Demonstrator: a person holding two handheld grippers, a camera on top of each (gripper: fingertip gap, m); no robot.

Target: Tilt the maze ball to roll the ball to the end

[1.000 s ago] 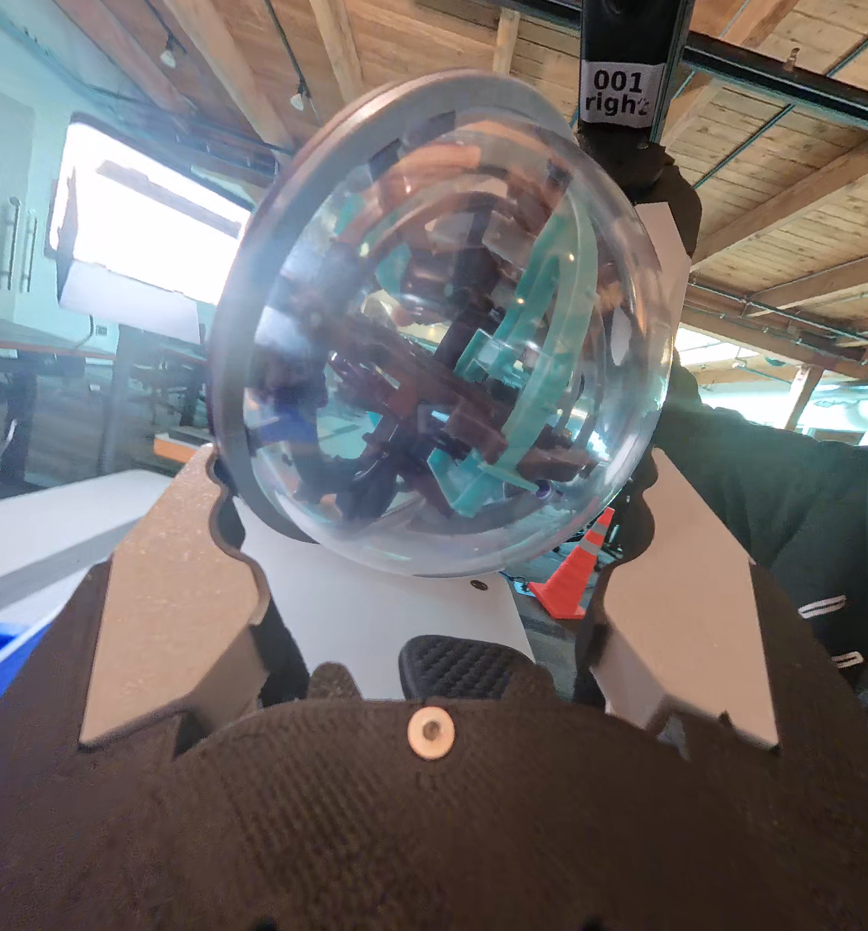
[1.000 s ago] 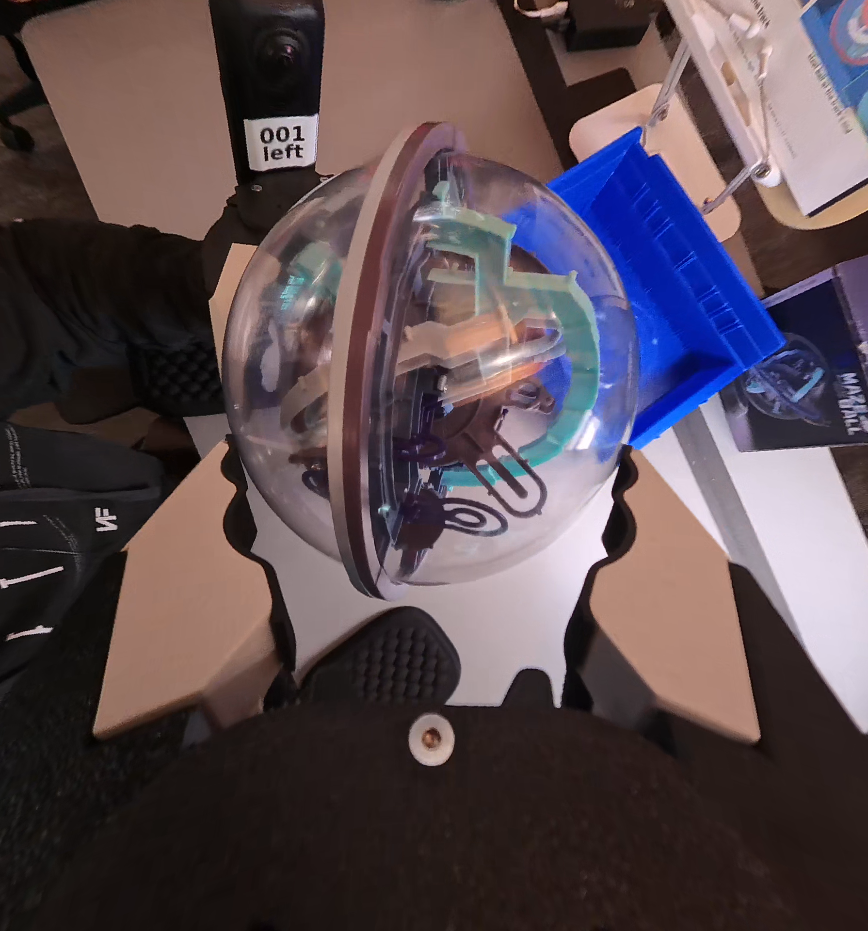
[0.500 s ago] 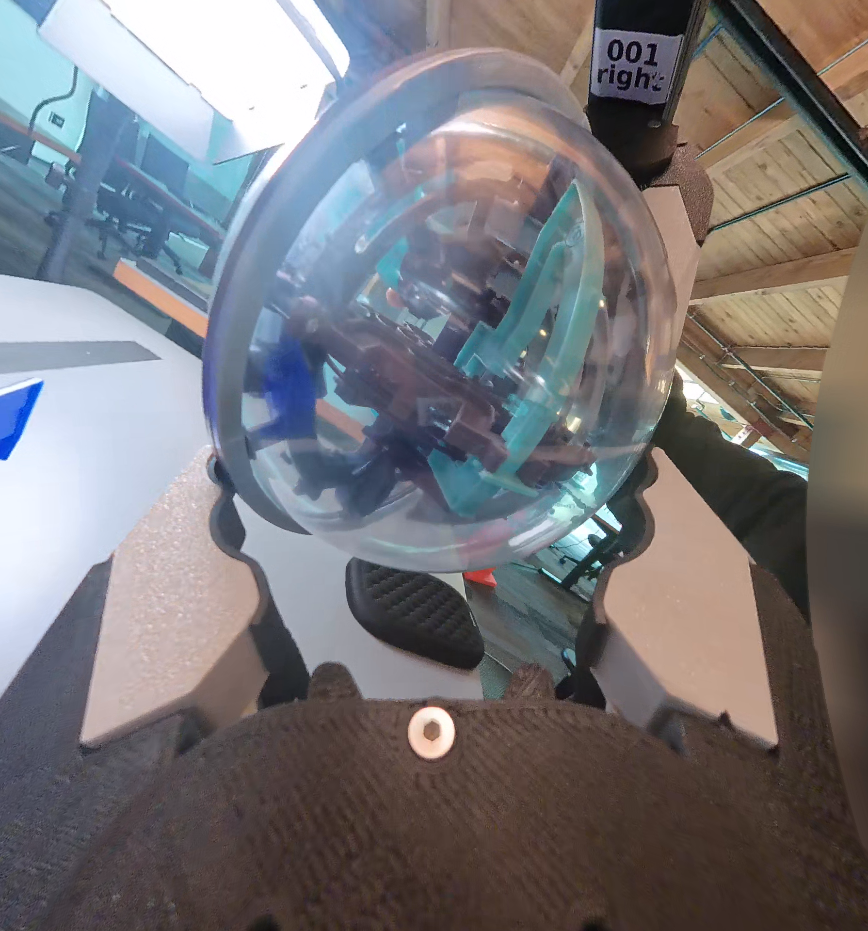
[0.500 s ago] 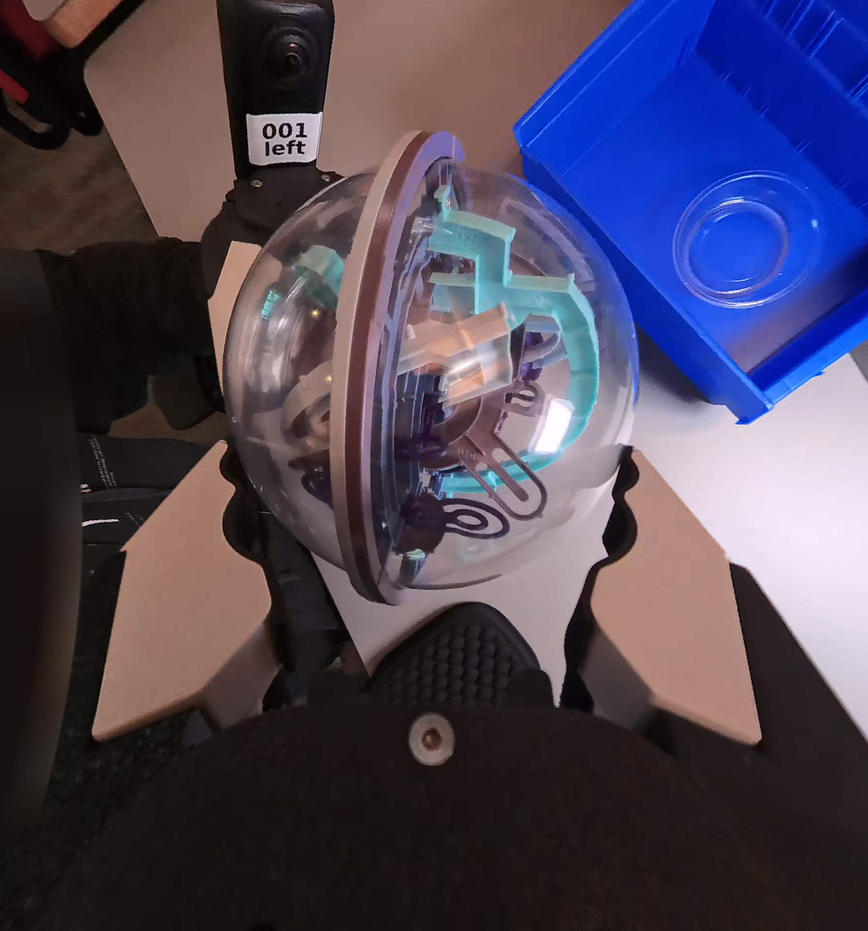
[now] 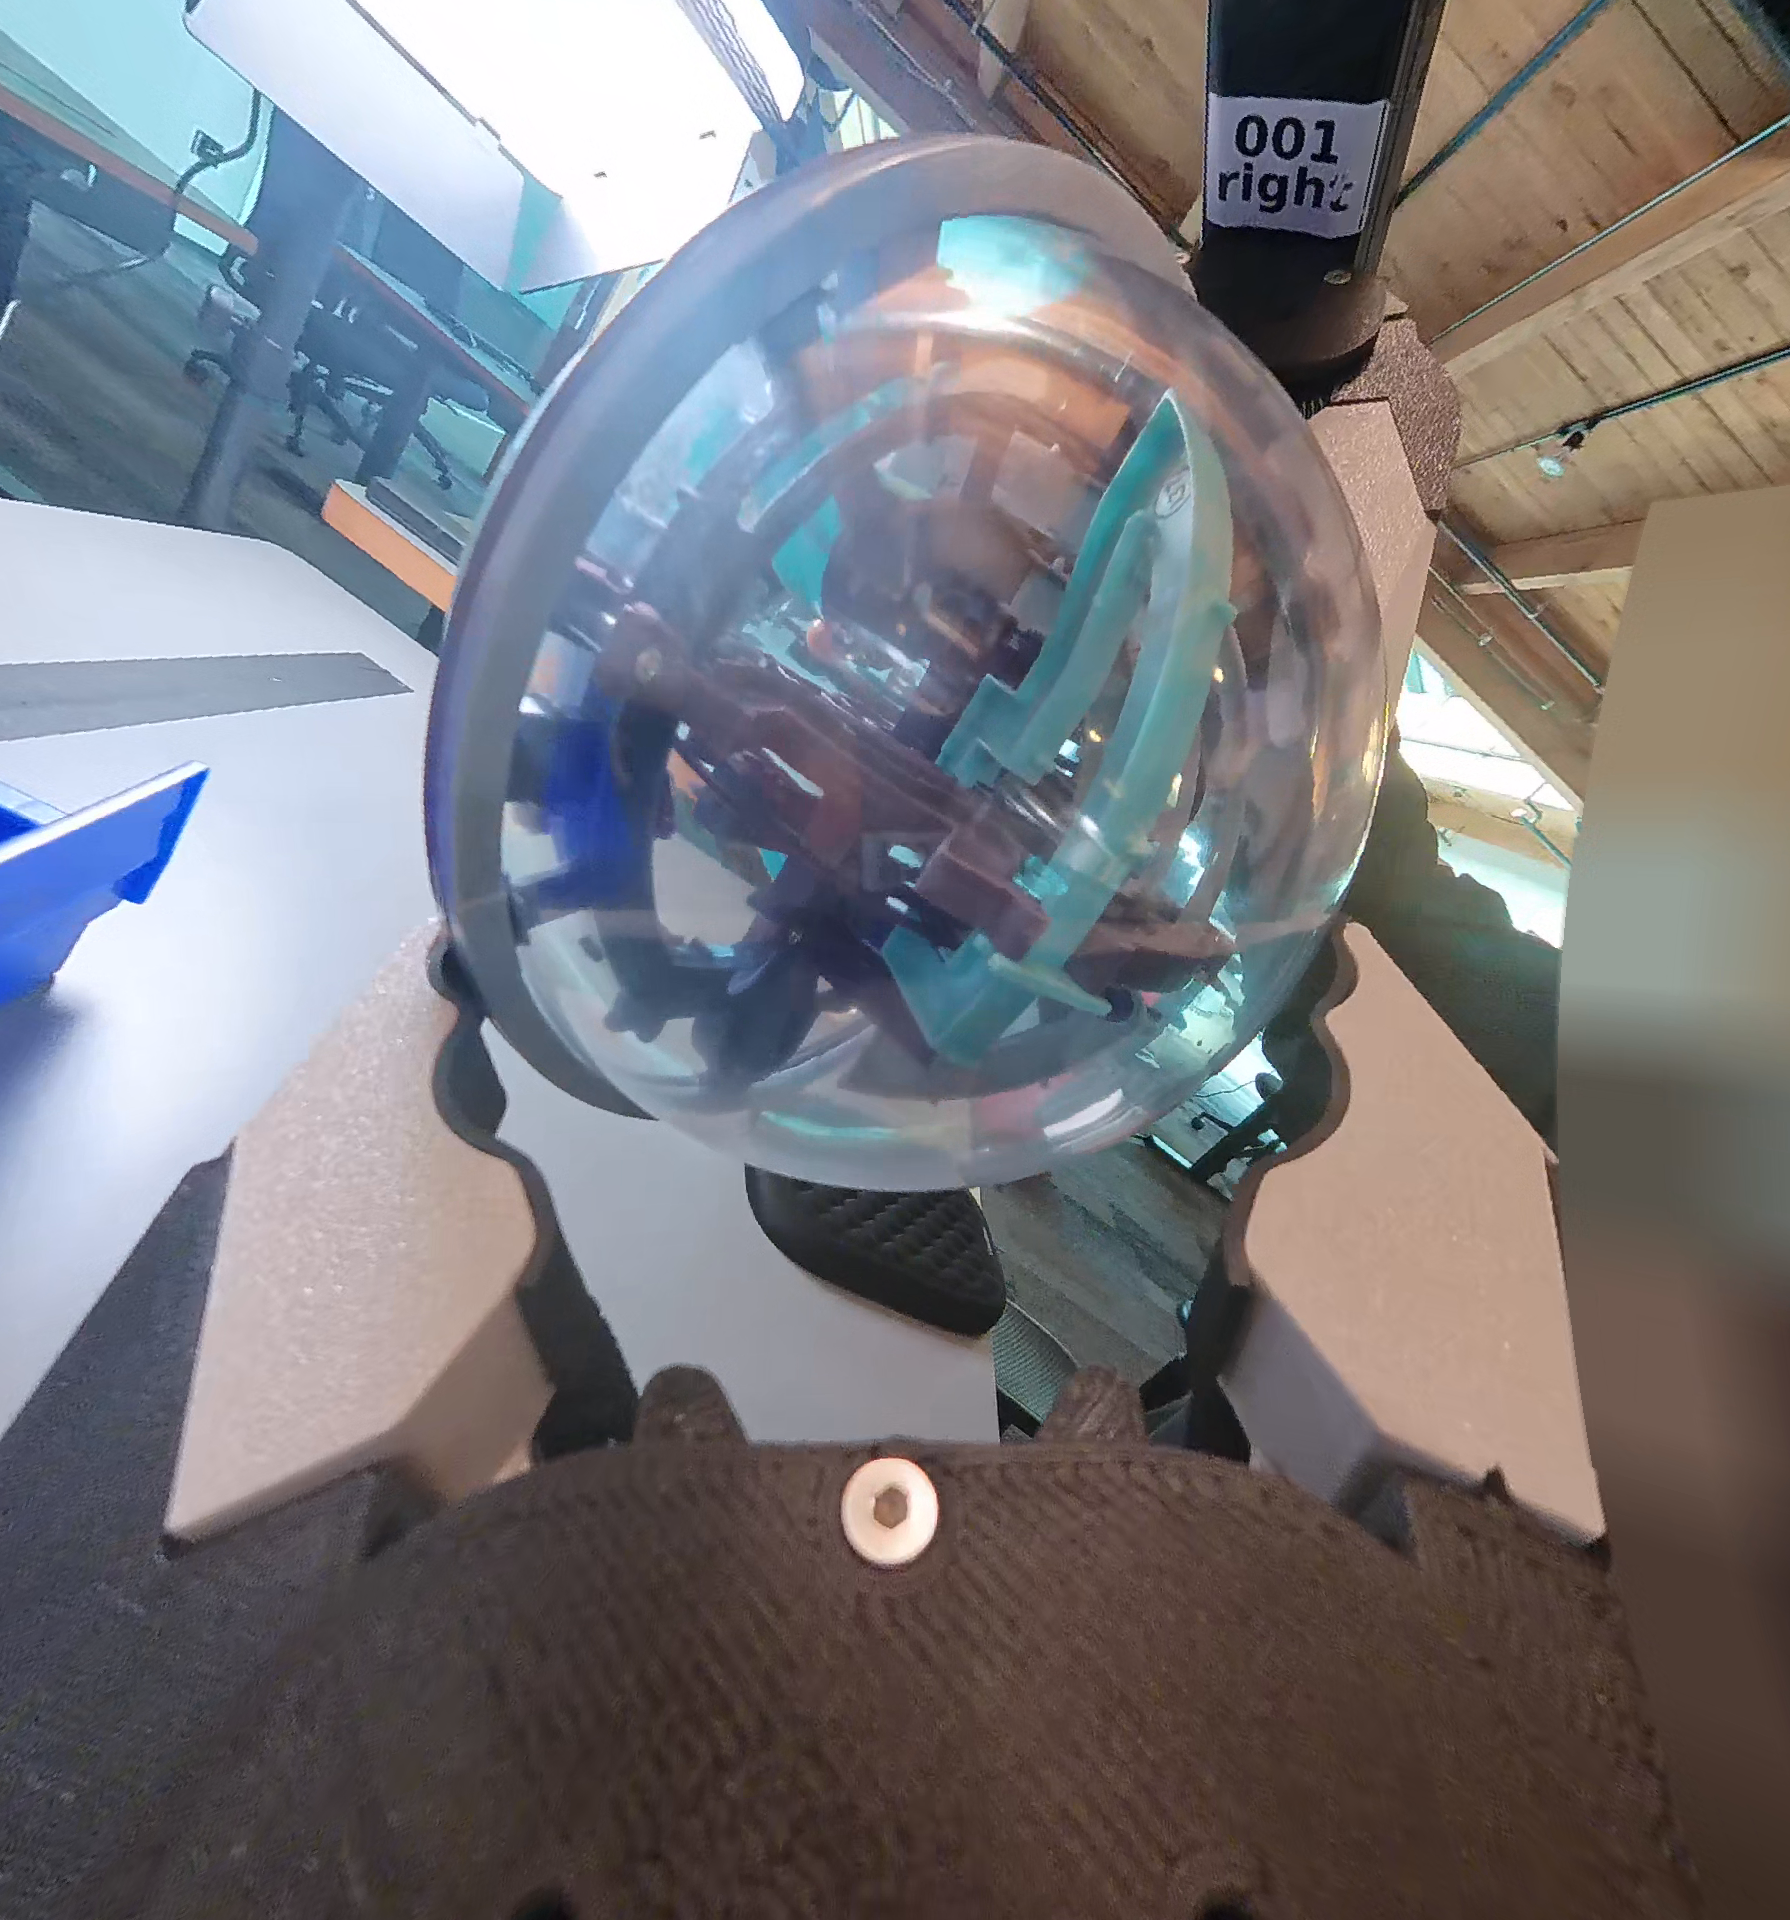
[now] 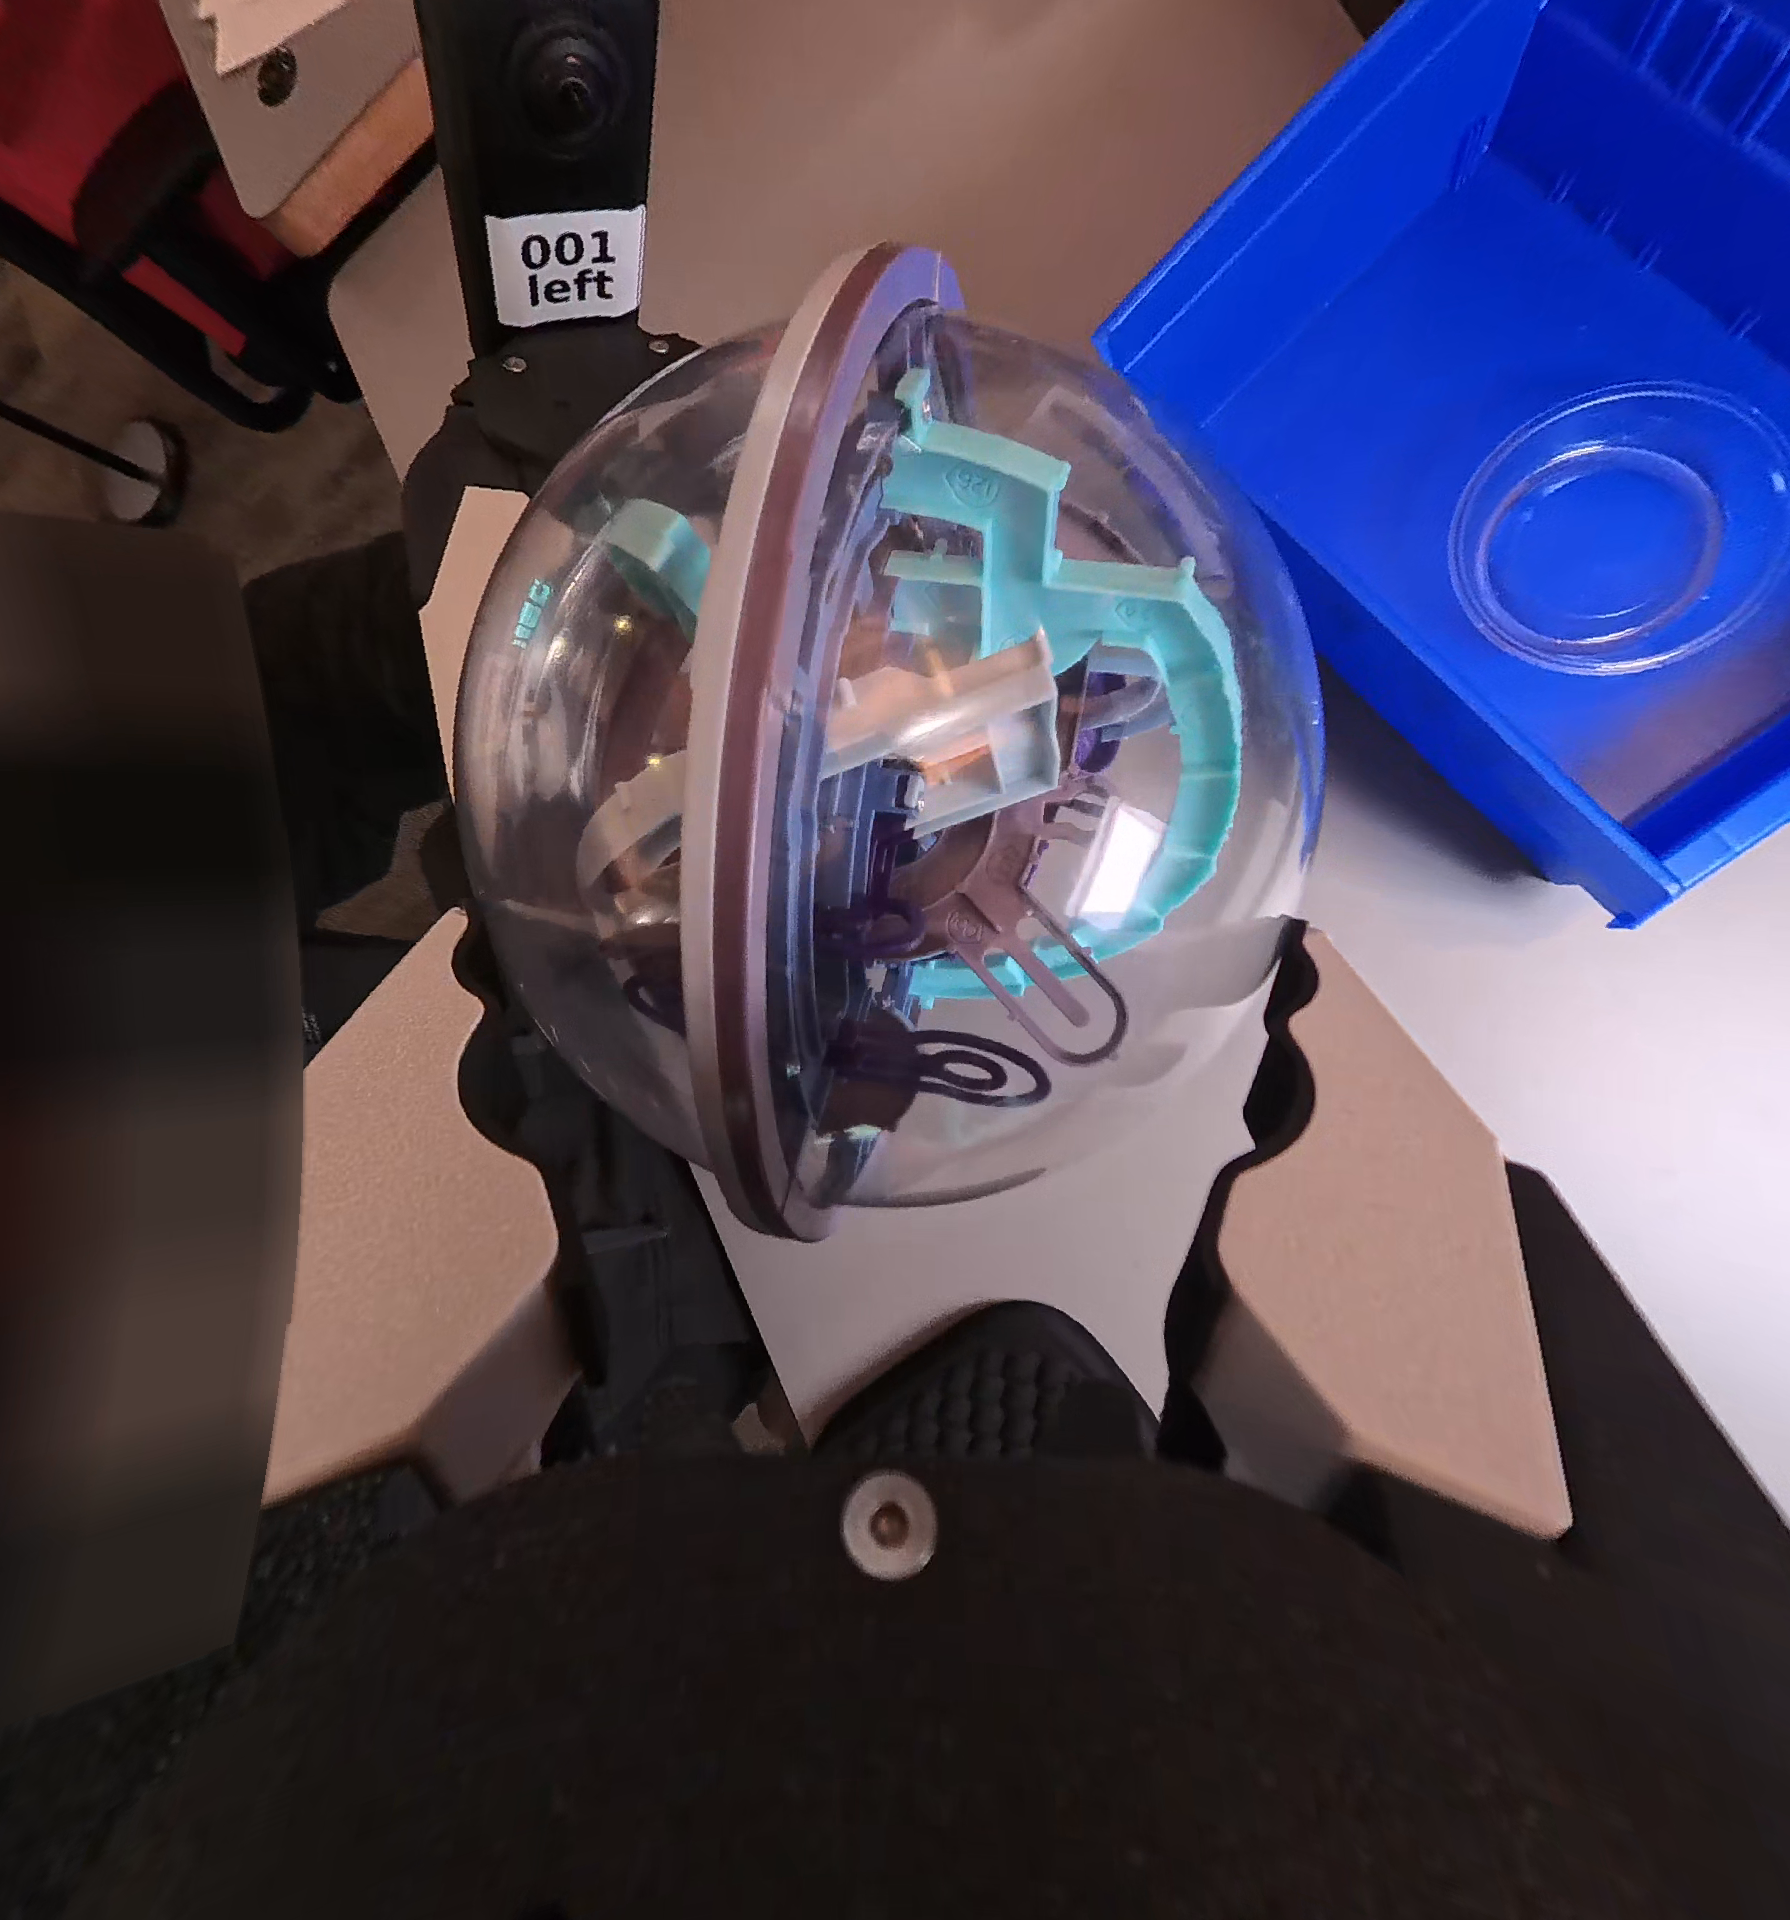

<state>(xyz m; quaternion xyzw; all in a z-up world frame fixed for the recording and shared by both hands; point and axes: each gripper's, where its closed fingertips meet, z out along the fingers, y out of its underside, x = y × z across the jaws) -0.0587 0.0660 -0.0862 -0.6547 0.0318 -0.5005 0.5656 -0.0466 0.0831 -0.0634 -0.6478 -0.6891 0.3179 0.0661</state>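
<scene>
- Above the tabletop (image 6: 1649,1039) edge, near blue bin (image 6: 1493,416): maze ball (image 6: 891,727) held aloft by both my grippers.
- Left gripper (image 5: 891,997) & right gripper (image 6: 880,987) each clamp opposite sides of the shell.
- Handling: rigid, slick clear plastic, prob light; grip beside the equator rim (image 6: 756,727), w/ gentle squeeze.

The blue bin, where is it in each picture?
Left wrist view: the blue bin shows only as a corner at the left edge, on the white table.
Right wrist view: it fills the upper right corner, with a clear round dish inside.
Shared landmark: the maze ball in the middle of both.
</scene>
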